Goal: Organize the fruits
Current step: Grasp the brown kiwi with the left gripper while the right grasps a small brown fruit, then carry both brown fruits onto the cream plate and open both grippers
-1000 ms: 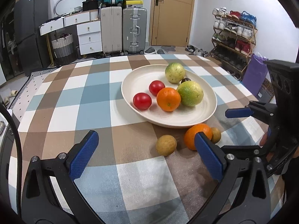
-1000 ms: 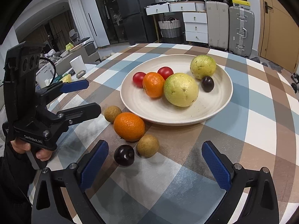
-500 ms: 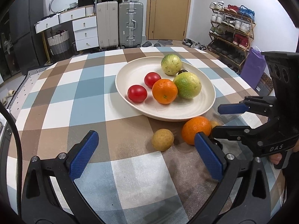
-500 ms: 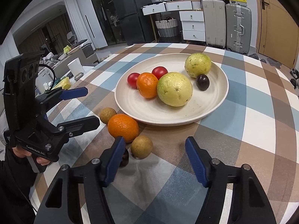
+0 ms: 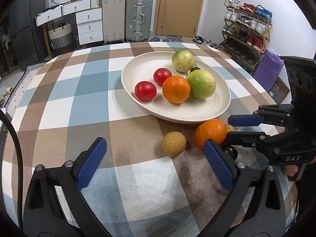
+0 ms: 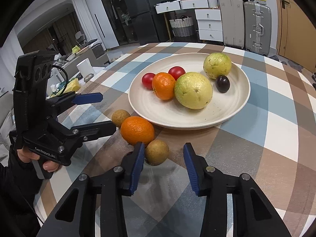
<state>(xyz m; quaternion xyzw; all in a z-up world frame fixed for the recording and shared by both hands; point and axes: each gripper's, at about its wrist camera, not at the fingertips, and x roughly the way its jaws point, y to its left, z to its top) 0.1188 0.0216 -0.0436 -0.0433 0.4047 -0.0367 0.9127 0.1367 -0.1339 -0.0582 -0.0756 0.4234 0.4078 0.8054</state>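
A cream plate point(image 5: 221, 109) point(image 6: 243, 96) holds two red tomatoes, an orange, two green guavas and a dark plum. On the cloth in front of it lie an orange point(image 5: 210, 133) point(image 6: 137, 130), two small brown fruits point(image 5: 173, 143) point(image 6: 157, 152) and a dark plum point(image 5: 230, 151). My right gripper point(image 6: 162, 156) is partly closed around the nearer brown fruit, its jaws apart from it. It also shows in the left wrist view point(image 5: 237, 127). My left gripper point(image 5: 154, 158) is open and empty, just short of the other brown fruit point(image 6: 120, 117).
The round table point(image 5: 88, 90) has a checked blue, brown and white cloth. Its edge curves close on the right. Suitcases, drawers and a shoe rack stand beyond it.
My right gripper has moved forward and narrowed its jaws around the nearer brown fruit. The left gripper has drifted slightly forward and stays open.
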